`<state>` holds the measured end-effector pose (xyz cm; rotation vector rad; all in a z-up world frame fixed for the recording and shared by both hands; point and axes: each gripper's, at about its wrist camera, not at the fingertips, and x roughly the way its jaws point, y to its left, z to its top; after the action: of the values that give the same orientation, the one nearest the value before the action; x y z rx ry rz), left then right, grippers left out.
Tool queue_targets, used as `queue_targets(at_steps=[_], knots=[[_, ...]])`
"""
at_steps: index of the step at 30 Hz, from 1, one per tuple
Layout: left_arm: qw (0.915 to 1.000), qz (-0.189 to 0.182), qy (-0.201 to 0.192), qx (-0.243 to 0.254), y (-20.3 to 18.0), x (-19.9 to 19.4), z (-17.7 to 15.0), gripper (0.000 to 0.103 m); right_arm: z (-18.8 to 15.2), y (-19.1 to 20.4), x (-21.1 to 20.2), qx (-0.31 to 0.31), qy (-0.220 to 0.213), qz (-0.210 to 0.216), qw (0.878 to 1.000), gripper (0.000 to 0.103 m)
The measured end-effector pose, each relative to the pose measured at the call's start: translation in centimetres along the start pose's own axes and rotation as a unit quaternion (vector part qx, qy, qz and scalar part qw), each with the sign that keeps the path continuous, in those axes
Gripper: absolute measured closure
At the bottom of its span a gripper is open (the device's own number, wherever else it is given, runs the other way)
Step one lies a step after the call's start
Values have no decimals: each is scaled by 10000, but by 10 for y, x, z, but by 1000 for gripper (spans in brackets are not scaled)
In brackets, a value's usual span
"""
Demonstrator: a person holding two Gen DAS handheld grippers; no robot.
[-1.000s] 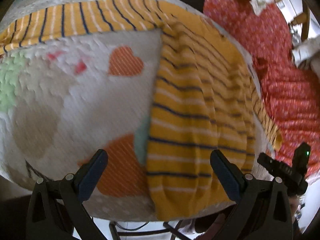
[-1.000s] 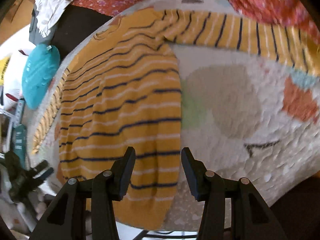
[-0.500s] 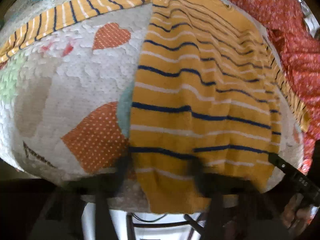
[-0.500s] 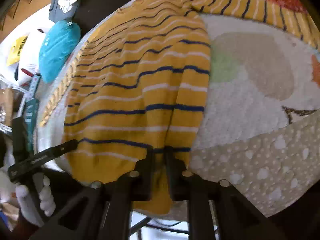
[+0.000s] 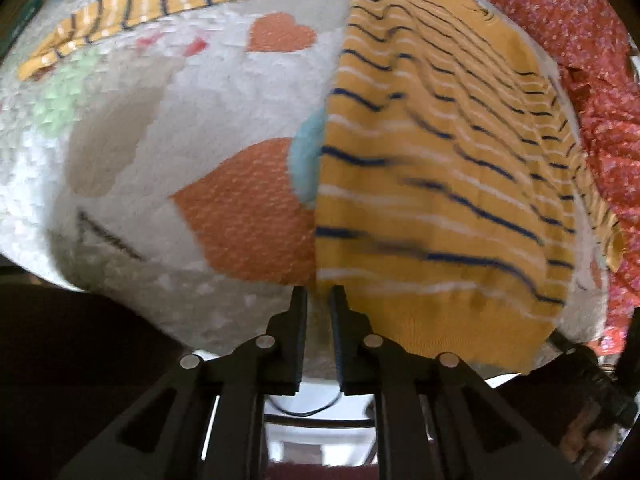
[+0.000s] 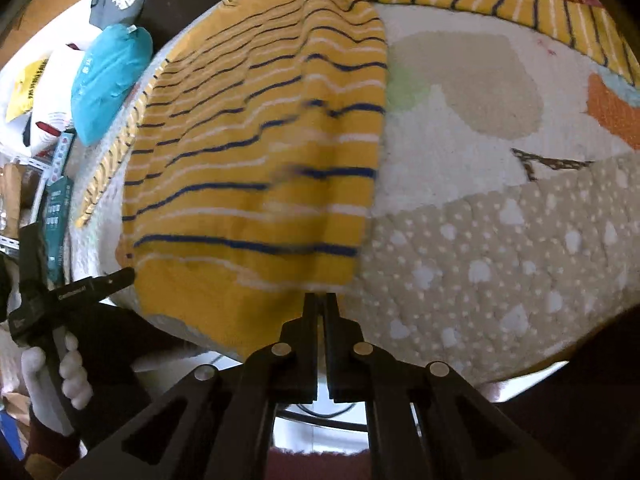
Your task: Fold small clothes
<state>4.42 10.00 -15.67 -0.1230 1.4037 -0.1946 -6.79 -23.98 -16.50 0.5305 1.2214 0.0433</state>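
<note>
Both tongs sit at the near hem of the yellow striped sweater (image 5: 432, 168), which lies spread on a patterned mat (image 5: 120, 184) with orange hearts and pale blotches.

Seen from the left wrist, the left gripper (image 5: 318, 300) has its jaws drawn close together, pinching the hem corner of the sweater on the side that borders the mat's big orange heart (image 5: 248, 216). Only a narrow slit shows between the black fingers, with cloth in it.

Seen from the right wrist, the right gripper (image 6: 319, 303) is likewise pressed nearly together on the sweater's (image 6: 256, 152) hem, at the corner next to the mat's beige dotted patch (image 6: 500, 264). Cloth around both grips is blurred.

The sweater's body runs away from the hem toward the far edge of the mat, rippled in shallow folds. One sleeve (image 5: 180, 4) stretches out sideways from the sweater's far end along the mat's far edge; in the right wrist view the same sleeve (image 6: 520, 4) reaches off the other way.

Beyond the sweater, off the mat, lies a red floral cloth (image 5: 592, 80). On the sweater's opposite flank the right wrist view shows a teal bag (image 6: 110, 80) and a white-gloved hand (image 6: 60, 376) holding the other gripper's handle near the sweater's hem.
</note>
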Motion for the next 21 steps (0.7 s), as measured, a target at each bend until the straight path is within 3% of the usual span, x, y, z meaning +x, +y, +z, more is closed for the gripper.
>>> queue_targets(at_steps=[3,6,8,10,14,16,18,21], knots=[[9998,-39,-159,-58,15,-17,-10,91,2,-7,-20,-12,-336,-116,9994,99],[9991,-100,-423,-7,17,-37,-12,87,20,-5,-43,3,-951,-27,9955,99],[9980,-130,-603,145,2,-46,-6,68,36,6,-44,-77,-1086,150,9939,99],[9973,-132,-692,222,-13,-45,3,61,50,21,-33,-199,-1046,306,9938,99],[9970,-26,-589,512,-48,-17,22,61,64,43,2,-328,-680,280,9968,99],[9977,92,-362,557,-45,3,23,61,63,41,18,-236,-413,203,9987,99],[9984,250,-166,488,-46,21,22,54,61,33,35,-153,-74,62,9998,99],[9988,87,-188,447,-43,18,24,50,58,26,36,-10,-73,303,9995,99]])
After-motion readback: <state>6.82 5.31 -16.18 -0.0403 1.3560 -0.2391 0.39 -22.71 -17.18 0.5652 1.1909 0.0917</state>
